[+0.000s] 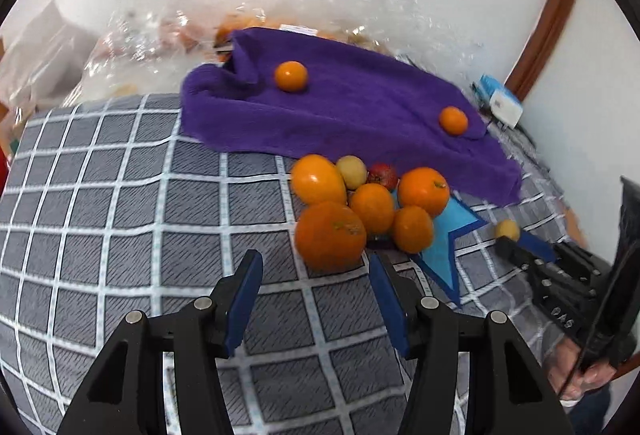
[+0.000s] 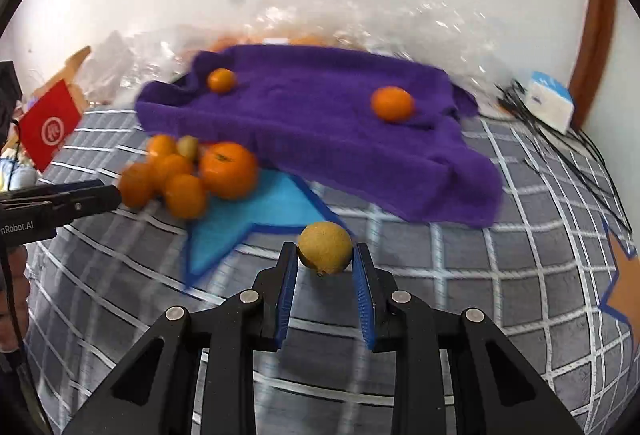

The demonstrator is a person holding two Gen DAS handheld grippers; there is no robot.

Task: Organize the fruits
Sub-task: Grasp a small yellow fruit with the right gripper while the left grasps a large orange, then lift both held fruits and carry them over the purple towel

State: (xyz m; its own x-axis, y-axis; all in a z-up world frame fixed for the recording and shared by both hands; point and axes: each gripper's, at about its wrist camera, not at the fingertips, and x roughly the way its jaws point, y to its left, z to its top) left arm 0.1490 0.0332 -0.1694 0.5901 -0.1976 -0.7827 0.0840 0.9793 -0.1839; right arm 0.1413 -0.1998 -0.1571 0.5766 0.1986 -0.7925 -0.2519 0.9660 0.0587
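A pile of oranges [image 1: 352,211] with a small yellow fruit and a red one lies on the grey checked bedcover, partly on a blue star patch [image 1: 444,247]. Two small oranges [image 1: 291,76] [image 1: 453,120] sit on a purple towel [image 1: 360,115]. My left gripper [image 1: 314,267] is open and empty, just in front of the nearest large orange [image 1: 330,235]. My right gripper [image 2: 325,255] is shut on a small yellow-brown fruit [image 2: 325,247], held between the fingertips above the cover. That fruit also shows in the left wrist view [image 1: 507,229]. The pile shows at left in the right wrist view [image 2: 192,175].
Clear plastic bags [image 1: 340,3] with more fruit lie behind the towel against the white wall. A white and blue box [image 1: 505,106] with black cables sits at the far right. A red box [image 2: 48,127] stands at the left. An orange star patch [image 2: 624,275] marks the cover's right side.
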